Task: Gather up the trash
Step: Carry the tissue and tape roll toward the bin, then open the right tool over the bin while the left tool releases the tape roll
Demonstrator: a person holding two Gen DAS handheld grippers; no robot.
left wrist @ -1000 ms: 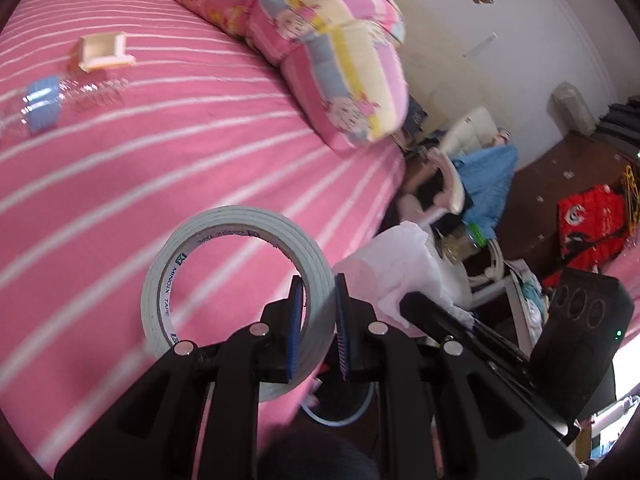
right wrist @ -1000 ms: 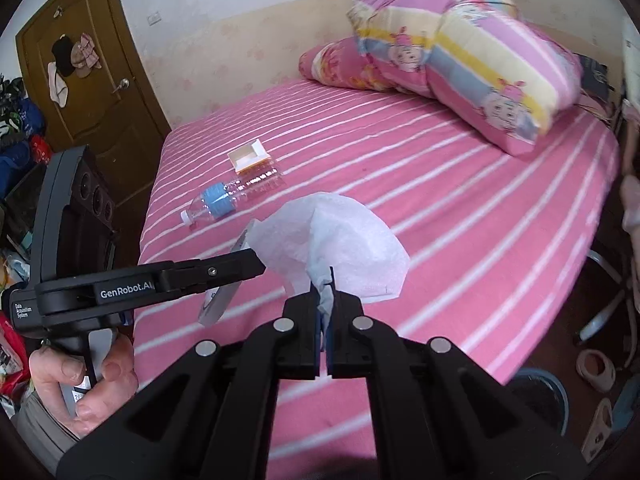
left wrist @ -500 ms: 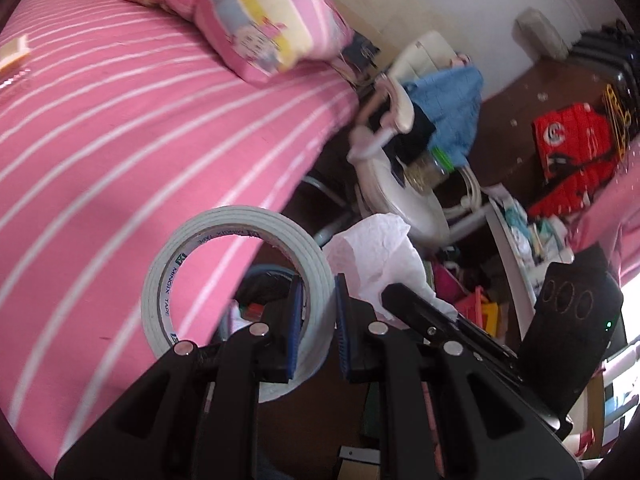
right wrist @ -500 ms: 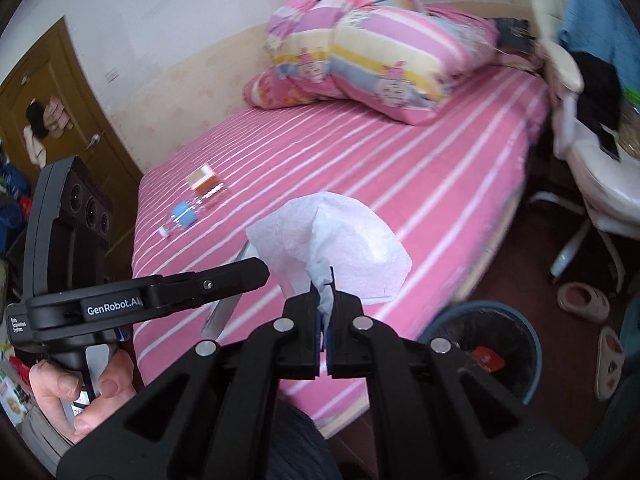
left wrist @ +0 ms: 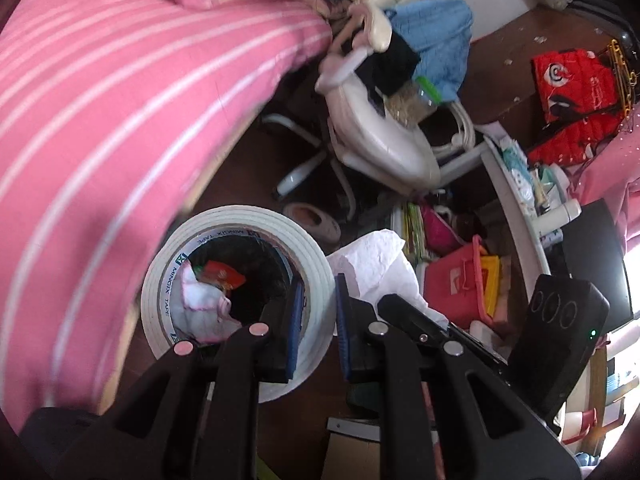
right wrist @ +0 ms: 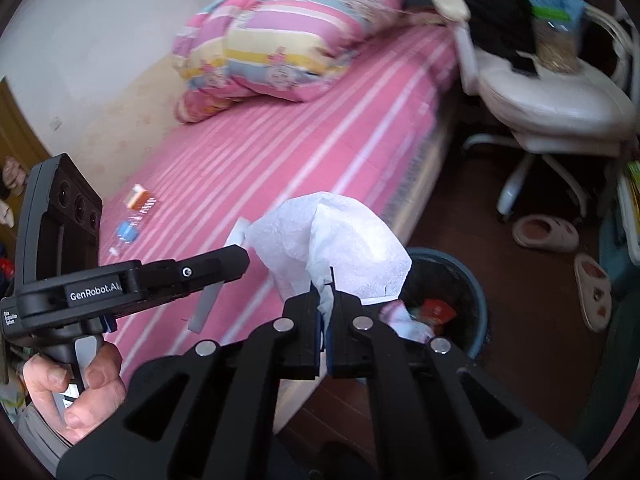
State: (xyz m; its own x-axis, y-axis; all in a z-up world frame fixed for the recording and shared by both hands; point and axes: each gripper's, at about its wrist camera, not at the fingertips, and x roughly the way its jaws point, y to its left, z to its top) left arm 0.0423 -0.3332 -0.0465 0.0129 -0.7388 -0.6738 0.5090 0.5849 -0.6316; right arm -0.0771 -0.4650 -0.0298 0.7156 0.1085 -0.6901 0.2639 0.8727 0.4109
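I've got the left gripper [left wrist: 317, 312] clamped on the wall of the tape roll [left wrist: 240, 292], right gripper [right wrist: 325, 312] pinched tight on the white tissue [right wrist: 332, 240]. Both hang over the blue trash bin [right wrist: 476, 292] on the floor beside the bed [right wrist: 280, 168].

Pink striped bed [right wrist: 320, 152] w/ white chair [right wrist: 552, 100] beside, dark floor [right wrist: 500, 280]

"MINGIX TAPE" inside the tape roll [left wrist: 240, 280]; "GenRobot.AI" on the left tool [right wrist: 236, 258]
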